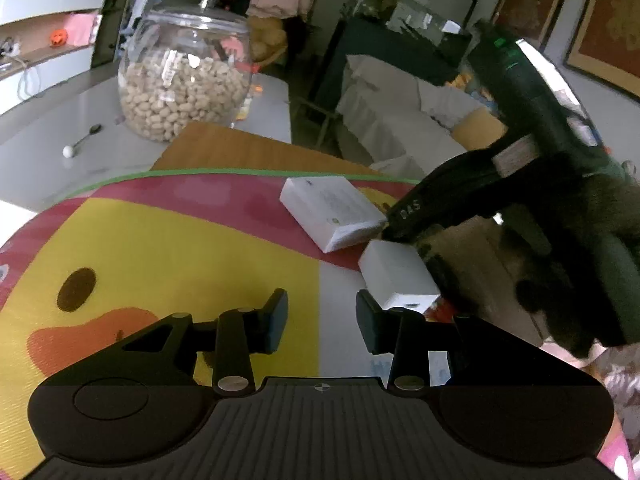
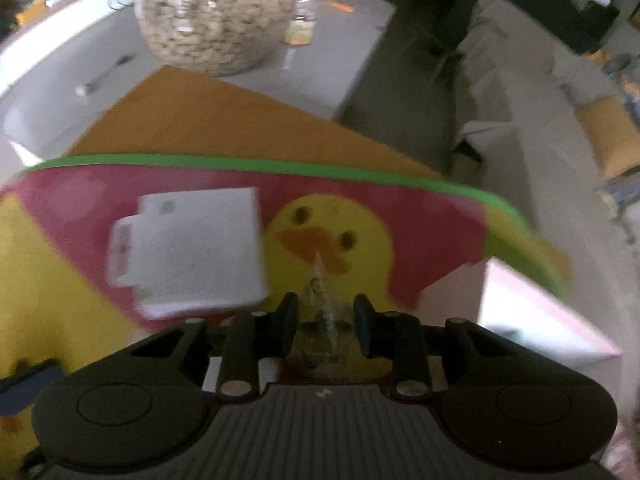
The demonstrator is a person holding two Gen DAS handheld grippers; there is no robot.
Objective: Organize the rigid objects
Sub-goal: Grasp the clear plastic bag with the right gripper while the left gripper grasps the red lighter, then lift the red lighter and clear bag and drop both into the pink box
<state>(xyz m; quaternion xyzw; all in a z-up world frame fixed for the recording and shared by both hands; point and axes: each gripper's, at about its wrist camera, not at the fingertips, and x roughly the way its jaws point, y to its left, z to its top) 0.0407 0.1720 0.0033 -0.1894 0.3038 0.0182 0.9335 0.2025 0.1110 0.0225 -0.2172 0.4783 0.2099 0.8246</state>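
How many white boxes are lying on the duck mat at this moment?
2. A larger flat white box lies on the mat's pink band; a smaller white box sits nearer, just ahead of the left claw's right finger. Others may be hidden behind the right claw.

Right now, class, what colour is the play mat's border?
Green, on the play mat's border; clearest in the right wrist view.

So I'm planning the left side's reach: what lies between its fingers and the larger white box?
Only bare duck-print mat between the left hand-held gripper and the larger white box, in the left wrist view.

Duck-print mat bearing two white boxes: flat one, smaller one, nearly touching.
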